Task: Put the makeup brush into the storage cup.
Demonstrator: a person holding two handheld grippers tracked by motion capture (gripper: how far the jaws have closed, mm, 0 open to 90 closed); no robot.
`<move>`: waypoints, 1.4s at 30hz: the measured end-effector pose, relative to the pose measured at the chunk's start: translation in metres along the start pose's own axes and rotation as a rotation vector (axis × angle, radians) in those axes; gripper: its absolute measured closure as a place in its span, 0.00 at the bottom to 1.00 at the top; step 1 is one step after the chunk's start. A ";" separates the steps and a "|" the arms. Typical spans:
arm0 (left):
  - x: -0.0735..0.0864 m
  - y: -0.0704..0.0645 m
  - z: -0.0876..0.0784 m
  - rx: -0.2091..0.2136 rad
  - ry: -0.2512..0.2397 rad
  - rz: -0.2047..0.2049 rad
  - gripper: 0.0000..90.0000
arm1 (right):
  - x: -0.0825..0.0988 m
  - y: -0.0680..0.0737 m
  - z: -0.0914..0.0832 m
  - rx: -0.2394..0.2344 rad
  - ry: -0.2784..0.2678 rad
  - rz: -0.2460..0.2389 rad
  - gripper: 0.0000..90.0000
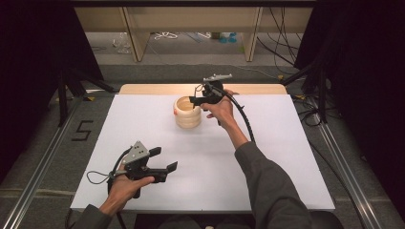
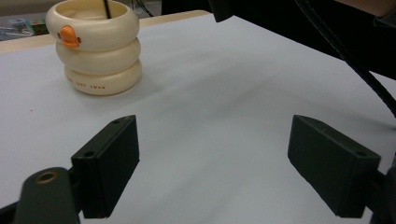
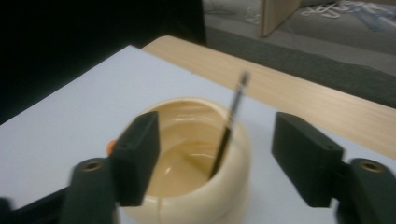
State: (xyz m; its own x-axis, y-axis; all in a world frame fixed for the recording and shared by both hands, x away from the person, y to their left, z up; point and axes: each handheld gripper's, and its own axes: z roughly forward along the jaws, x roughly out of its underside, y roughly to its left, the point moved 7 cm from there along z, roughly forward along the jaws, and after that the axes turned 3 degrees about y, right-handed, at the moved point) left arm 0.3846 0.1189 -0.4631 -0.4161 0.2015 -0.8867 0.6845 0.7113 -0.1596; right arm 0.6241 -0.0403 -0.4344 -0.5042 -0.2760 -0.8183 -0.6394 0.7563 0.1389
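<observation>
Nearest the person, the left gripper (image 1: pixel 165 168) is held low over the front of the table (image 1: pixel 286 157), its jaws spread wide with nothing between them, and the cream holder (image 2: pixel 97 49) is seen well ahead of it and off to its left. Farther out, the right gripper (image 3: pixel 215 158) is poised directly above that holder, its jaws parted and clamped on nothing; a thin dark pen (image 3: pixel 229 128) is seen just beyond and between them, apart from both pads. The pen is stood in the holder with its lower end inside, leaning against the rim on the gripper's right, its long axis rising steeply away from the gripper and tilted slightly right. The right gripper is by far the nearer of the two. The holder is shaped as three stacked rounded rings, glossy and cream-coloured, with a small orange mark (image 2: pixel 70 36) on the top ring and faint lettering on the lowest; it is set near the far edge of the table.
</observation>
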 end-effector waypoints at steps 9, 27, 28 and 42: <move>0.000 0.000 -0.001 -0.007 0.000 -0.003 0.18 | -0.001 0.000 -0.023 0.030 -0.017 -0.039 0.27; -0.002 0.002 -0.002 -0.012 -0.010 -0.004 0.18 | 0.002 0.020 -0.064 -0.004 -0.099 -0.110 0.22; -0.002 0.002 -0.002 -0.013 -0.010 -0.004 0.18 | 0.003 0.021 -0.067 -0.006 -0.101 -0.108 0.22; -0.002 0.002 -0.002 -0.012 -0.011 -0.002 0.18 | 0.020 0.038 -0.095 -0.042 -0.141 -0.117 0.22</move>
State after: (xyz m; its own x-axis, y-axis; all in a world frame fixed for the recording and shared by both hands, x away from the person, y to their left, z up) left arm 0.3856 0.1211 -0.4607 -0.4109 0.1923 -0.8911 0.6763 0.7198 -0.1565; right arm 0.5352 -0.0735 -0.3924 -0.3407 -0.2728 -0.8997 -0.7139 0.6978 0.0587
